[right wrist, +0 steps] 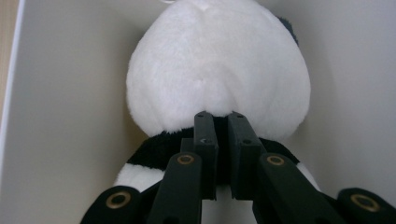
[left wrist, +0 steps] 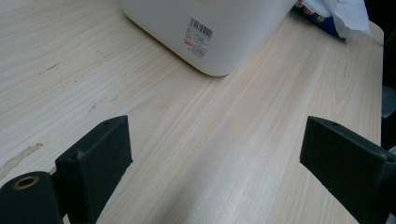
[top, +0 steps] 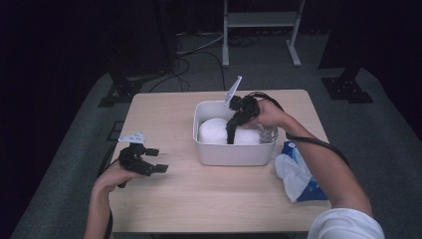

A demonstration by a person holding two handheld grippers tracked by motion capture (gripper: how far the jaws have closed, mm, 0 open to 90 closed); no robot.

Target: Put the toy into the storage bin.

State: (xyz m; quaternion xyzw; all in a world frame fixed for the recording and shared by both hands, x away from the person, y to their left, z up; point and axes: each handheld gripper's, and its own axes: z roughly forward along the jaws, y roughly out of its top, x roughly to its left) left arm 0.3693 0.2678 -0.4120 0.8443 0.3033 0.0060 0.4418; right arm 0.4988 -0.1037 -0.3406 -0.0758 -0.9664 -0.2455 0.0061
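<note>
While right gripper (right wrist: 219,116) fingers pinch panda plush (right wrist: 217,70) fur inside white bin (top: 231,152): thin hold, slip risk. Left gripper (top: 158,160) fingers wide, empty.

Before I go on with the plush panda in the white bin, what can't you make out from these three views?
- Black-and-white plush panda toy: its face and limbs are hidden in the right gripper view by its own white back and the right gripper.
- Whether the nearly shut jaws pinch fur: the gap is too narrow and dark.
- White plastic bin: the near wall hides its floor in the high view.
- Blue-and-white tissue pack: cut off by the left gripper view's top edge.
</note>
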